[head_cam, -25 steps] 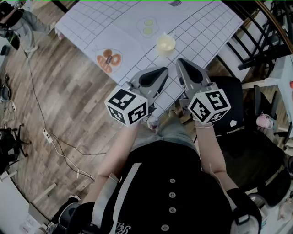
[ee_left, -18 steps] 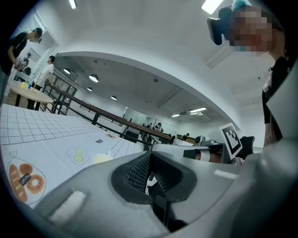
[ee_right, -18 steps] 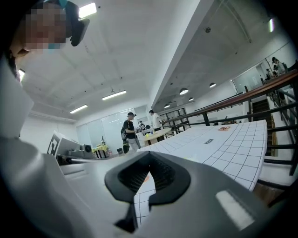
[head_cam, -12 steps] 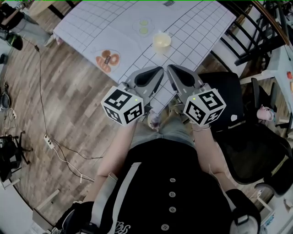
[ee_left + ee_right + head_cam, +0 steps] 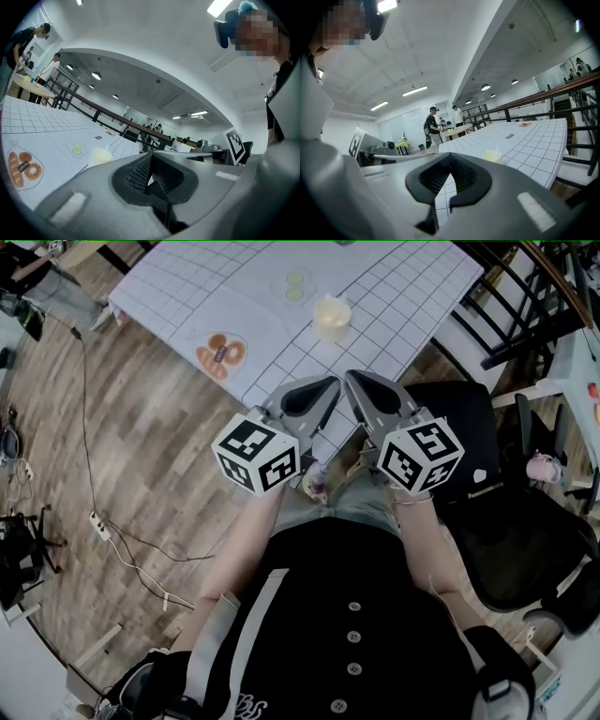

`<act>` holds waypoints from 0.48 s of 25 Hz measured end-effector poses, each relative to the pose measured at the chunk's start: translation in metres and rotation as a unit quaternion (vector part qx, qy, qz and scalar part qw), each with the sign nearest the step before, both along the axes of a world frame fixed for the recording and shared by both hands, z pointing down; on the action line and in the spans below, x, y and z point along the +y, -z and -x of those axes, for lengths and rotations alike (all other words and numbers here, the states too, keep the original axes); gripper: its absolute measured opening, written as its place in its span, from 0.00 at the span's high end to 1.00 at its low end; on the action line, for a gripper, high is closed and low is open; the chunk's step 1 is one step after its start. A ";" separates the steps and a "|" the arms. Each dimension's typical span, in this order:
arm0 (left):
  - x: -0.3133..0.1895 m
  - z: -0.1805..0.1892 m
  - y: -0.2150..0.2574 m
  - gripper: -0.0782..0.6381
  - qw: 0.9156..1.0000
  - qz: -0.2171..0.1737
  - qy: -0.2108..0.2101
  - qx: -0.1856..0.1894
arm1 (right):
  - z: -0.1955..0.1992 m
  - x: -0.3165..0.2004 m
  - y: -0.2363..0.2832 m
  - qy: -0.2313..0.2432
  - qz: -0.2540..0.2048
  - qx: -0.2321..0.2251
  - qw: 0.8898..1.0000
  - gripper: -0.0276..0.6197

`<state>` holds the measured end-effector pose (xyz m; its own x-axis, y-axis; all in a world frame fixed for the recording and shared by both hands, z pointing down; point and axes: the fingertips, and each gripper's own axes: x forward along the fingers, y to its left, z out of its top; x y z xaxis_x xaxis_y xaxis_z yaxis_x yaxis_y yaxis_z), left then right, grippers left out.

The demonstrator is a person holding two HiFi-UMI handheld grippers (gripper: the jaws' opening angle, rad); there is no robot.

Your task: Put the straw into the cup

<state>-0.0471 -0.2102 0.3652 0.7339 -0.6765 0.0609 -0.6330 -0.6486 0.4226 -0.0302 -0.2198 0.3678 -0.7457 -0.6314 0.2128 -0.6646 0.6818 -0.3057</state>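
Left tool [image 5: 328,382] and right tool [image 5: 352,379] were both clenched shut on nothing, just short of the gridded counter [image 5: 187,296]. The pale cup [image 5: 333,317] stood on it, well ahead. A thin straw [image 5: 497,148] seemed to poke from the cup. The label on the bread picture [image 5: 222,354] was too small to read.

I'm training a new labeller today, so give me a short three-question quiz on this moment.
1. True or false: the right gripper holds the cup.
2. The left gripper has its jaws: A) wide apart; B) together with nothing between them; C) closed on a straw.
3. Fill in: in the head view, the picture of bread lies to the cup's ___.
Key: 1 false; 2 B; 3 left.
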 end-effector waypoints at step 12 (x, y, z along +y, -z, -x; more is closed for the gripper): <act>0.001 0.013 -0.005 0.89 0.999 0.014 0.027 0.016 | 0.002 0.015 -0.012 0.014 0.015 0.014 1.000 0.96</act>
<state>-0.0598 -0.2090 0.3698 0.6982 -0.7136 0.0582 -0.6530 -0.6013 0.4605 -0.0320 -0.2051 0.3794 -0.7565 -0.6030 0.2530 -0.6539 0.6914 -0.3072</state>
